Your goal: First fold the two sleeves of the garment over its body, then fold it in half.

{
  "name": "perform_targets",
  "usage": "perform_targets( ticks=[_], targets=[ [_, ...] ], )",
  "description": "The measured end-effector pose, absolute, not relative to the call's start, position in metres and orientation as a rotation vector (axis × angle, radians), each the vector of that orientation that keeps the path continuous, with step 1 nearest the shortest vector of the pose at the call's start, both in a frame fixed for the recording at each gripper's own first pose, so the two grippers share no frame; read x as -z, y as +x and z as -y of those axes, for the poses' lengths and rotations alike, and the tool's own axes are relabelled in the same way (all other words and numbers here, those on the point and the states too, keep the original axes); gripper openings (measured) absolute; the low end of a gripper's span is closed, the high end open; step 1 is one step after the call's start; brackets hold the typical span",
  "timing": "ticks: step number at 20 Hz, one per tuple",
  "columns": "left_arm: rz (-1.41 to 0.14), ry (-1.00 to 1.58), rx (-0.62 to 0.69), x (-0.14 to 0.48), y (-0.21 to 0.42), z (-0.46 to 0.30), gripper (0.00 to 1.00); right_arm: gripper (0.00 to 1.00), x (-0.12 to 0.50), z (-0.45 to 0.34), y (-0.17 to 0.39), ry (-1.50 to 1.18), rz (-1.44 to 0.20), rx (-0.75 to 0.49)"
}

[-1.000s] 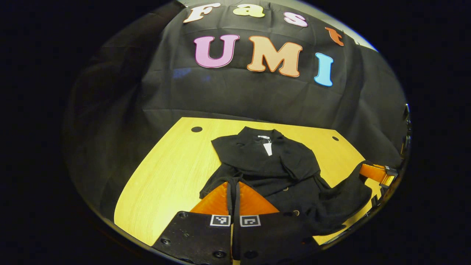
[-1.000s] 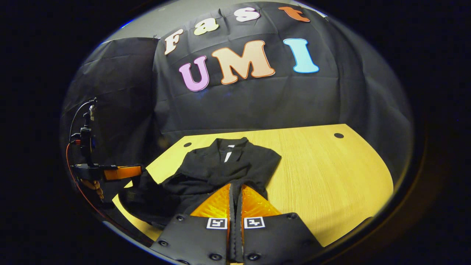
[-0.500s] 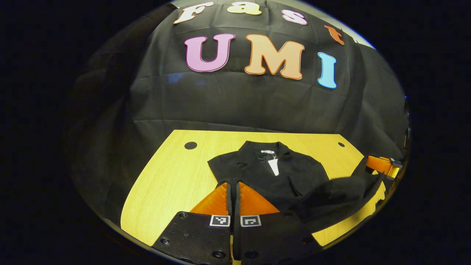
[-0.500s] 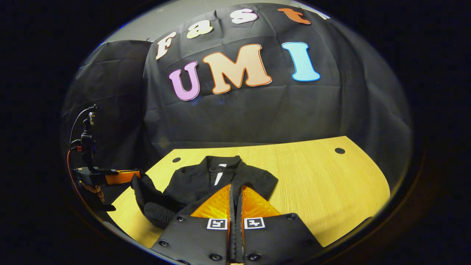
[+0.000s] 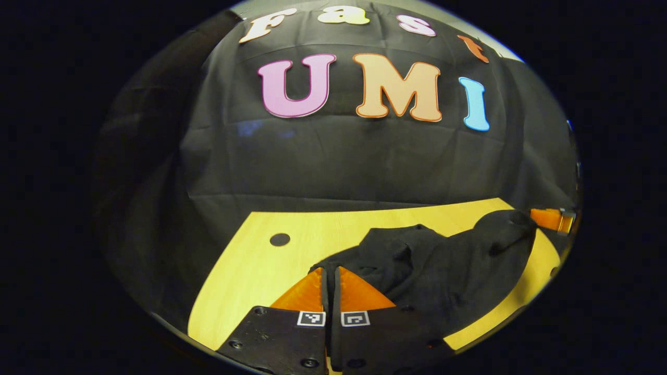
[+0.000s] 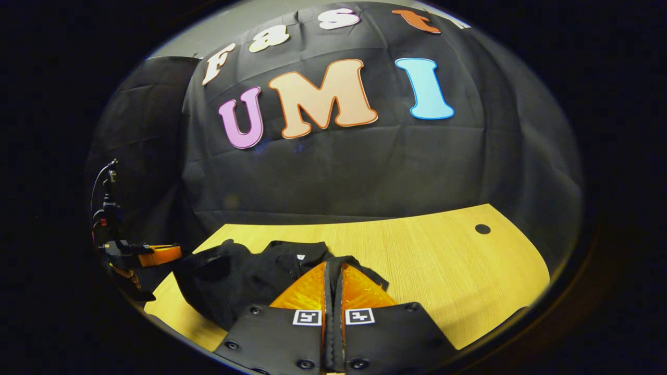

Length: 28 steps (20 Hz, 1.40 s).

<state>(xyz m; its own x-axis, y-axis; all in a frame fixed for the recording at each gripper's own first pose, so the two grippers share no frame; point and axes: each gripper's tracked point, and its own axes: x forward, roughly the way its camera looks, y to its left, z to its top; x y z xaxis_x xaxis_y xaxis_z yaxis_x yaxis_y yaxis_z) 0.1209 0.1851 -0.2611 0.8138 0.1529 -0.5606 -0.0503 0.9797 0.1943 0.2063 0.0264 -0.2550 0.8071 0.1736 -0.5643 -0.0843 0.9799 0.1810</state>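
A black garment [image 5: 437,260] lies on the yellow table [image 5: 245,276], its near part lifted and carried over its far part. My left gripper [image 5: 330,271] is shut, with a black edge of the cloth pinched between its fingers. In the left gripper view the right gripper [image 5: 547,219] holds the other corner at the far right. In the right gripper view the garment [image 6: 239,276] bunches to the left, and my right gripper [image 6: 333,265] is shut on its edge. The left gripper [image 6: 156,255] grips the cloth at the far left. The collar is mostly covered.
The table [image 6: 448,260] has bare wood to the right of the garment, with a round hole [image 6: 482,228] near its back corner. Another hole [image 5: 280,239] sits at the back left. Black cloth walls close in behind. A hand [image 6: 127,273] and cable [image 6: 104,192] trail the left gripper.
Both grippers have moved forward over the table with the garment's near edge. The lifted lower half now covers the collar and white tag that showed before.
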Motion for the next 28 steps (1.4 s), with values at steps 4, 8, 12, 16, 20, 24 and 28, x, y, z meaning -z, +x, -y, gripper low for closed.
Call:
perform_targets(
  ticks=[4, 8, 12, 16, 20, 24, 28],
  targets=[
    [-0.443, 0.301, -0.213, 0.224, 0.158, -0.21, 0.97, 0.63, 0.257, -0.018, 0.215, 0.165, -0.611, -0.055],
    [-0.396, 0.281, -0.129, 0.2, 0.15, -0.18, 0.92, 0.98, 0.228, -0.014, 0.206, 0.138, -0.53, -0.014],
    [-0.367, 0.232, -0.118, 0.173, 0.13, -0.159, 0.92, 0.98, 0.182, -0.012, 0.18, 0.125, -0.414, -0.013],
    [-0.296, 0.2, -0.143, 0.129, 0.098, -0.141, 0.93, 0.97, 0.153, -0.013, 0.141, 0.123, -0.353, -0.062],
    [-0.242, 0.222, -0.152, 0.088, 0.054, -0.123, 0.93, 0.97, 0.124, -0.005, 0.094, 0.101, -0.264, -0.072],
    [-0.203, 0.196, -0.154, 0.055, 0.008, -0.105, 0.92, 0.93, 0.107, -0.009, 0.04, 0.075, -0.223, -0.103],
    [-0.203, 0.178, -0.169, 0.042, -0.02, -0.097, 0.92, 0.93, 0.097, -0.003, -0.003, 0.049, -0.182, -0.1]
  ],
)
